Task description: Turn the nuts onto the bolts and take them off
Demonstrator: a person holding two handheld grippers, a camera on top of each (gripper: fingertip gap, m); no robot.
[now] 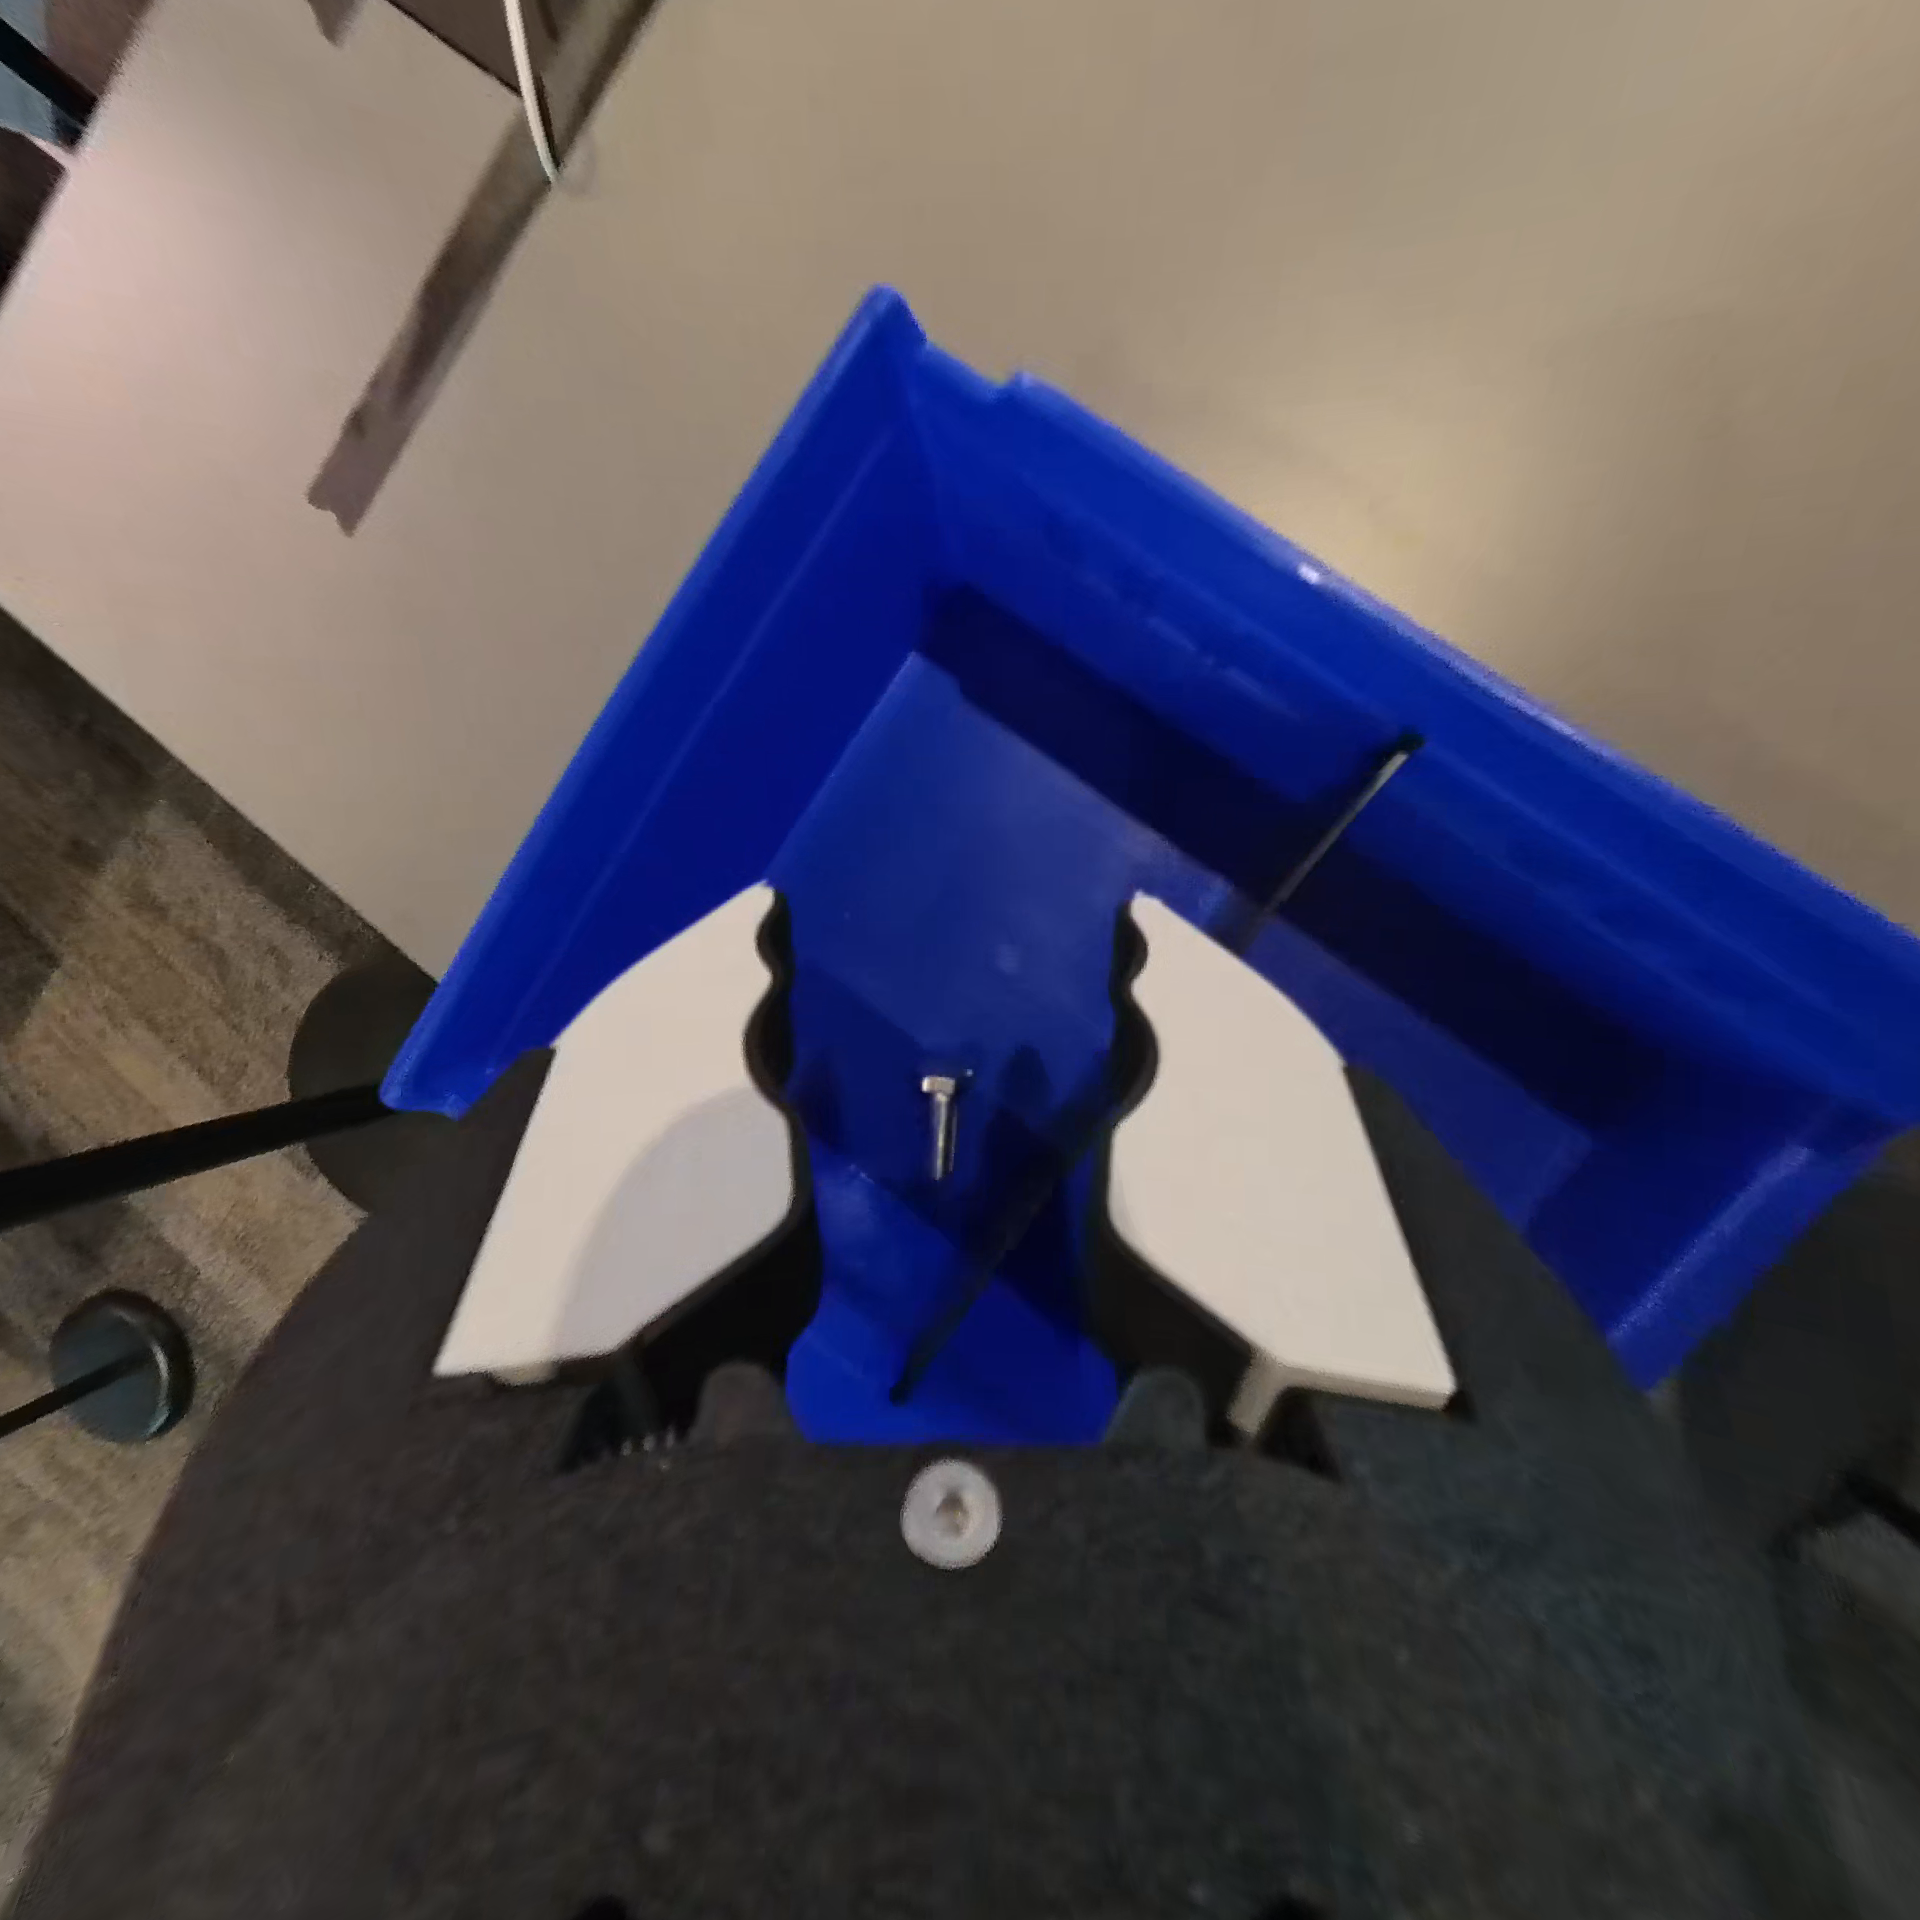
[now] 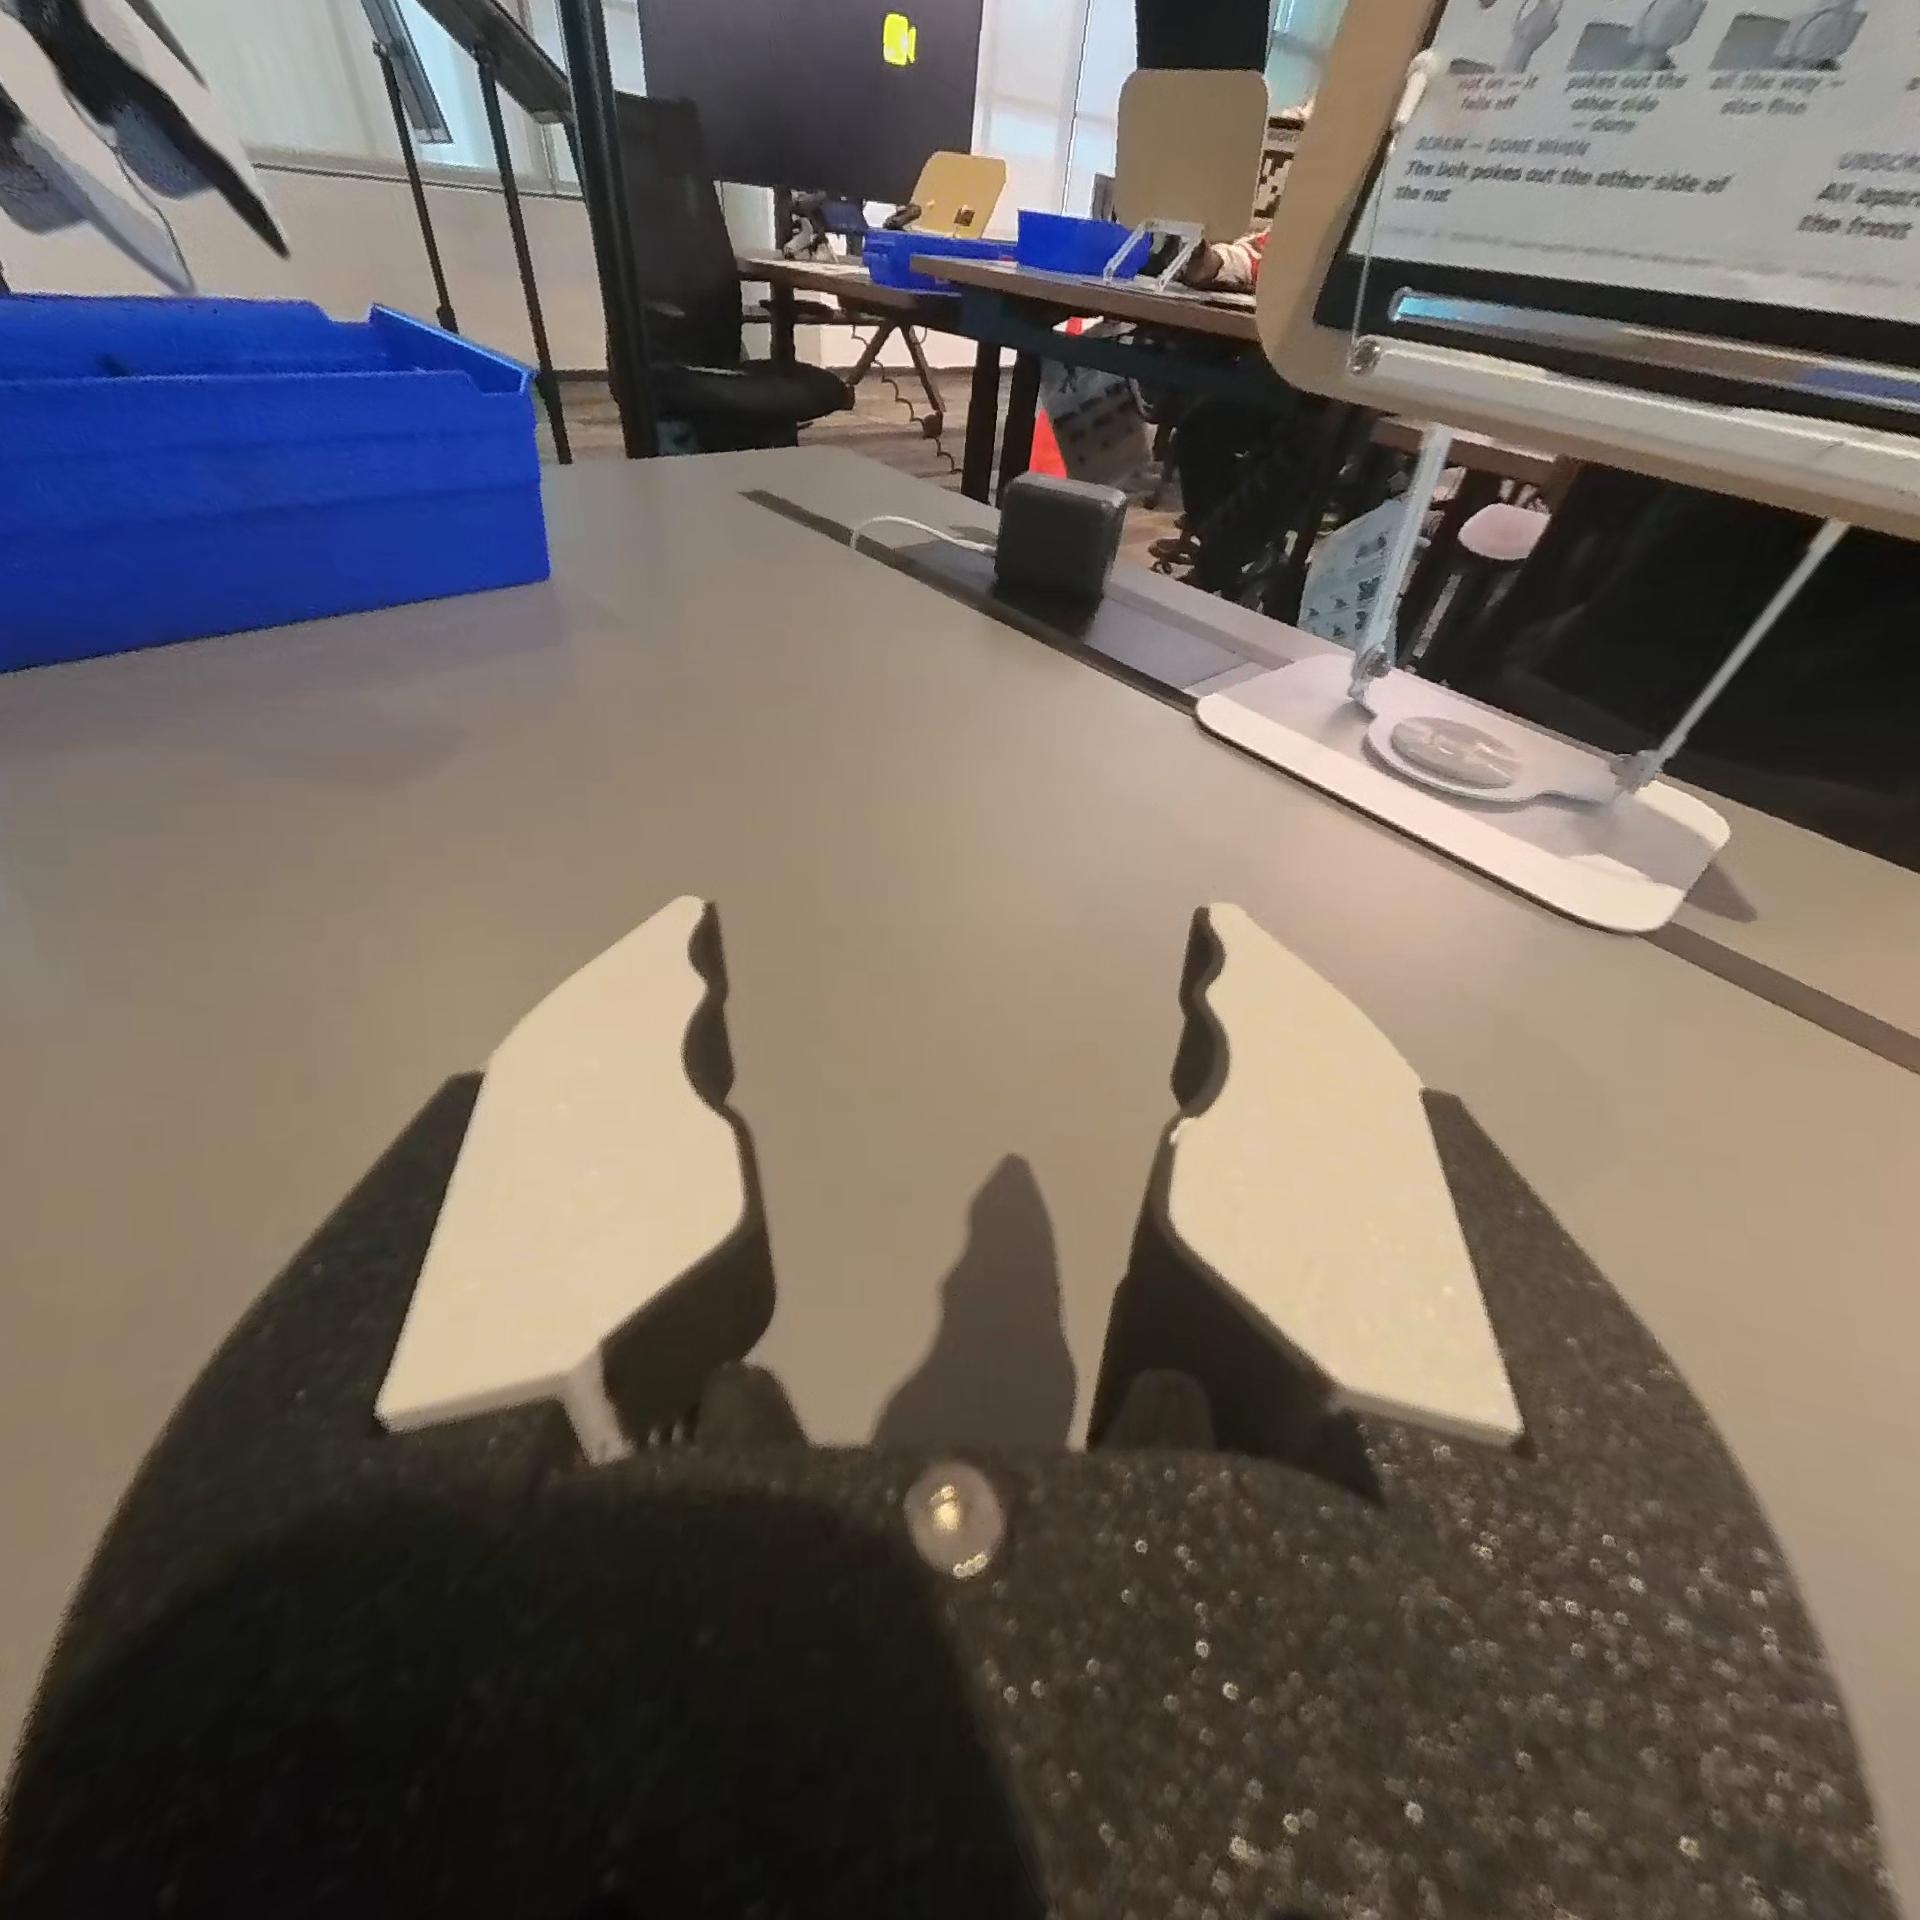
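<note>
In the left wrist view my left gripper (image 1: 951, 935) is open and empty, held above a blue bin (image 1: 727, 727). A small silver bolt (image 1: 940, 1122) lies on the bin's floor, seen in the gap between the white fingers (image 1: 623, 1143). No nut is visible. In the right wrist view my right gripper (image 2: 956, 925) is open and empty, low over the grey table (image 2: 831, 727). The blue bin (image 2: 260, 457) stands at the far left of that view, with the left gripper (image 2: 125, 135) blurred above it.
Thin black dividers (image 1: 1330, 831) cross the bin. A black cube (image 2: 1060, 551) with a white cable sits on the table's dark centre strip. A stand with a white base (image 2: 1455, 800) holds an instruction sheet (image 2: 1662, 156) at the right. Chairs and other desks stand beyond. Tip to tip, the grippers are about 50 cm apart. Measured from the fingertips, the small silver bolt (image 1: 940, 1122) is 15 cm or so from the left gripper and 55 cm from the right.
</note>
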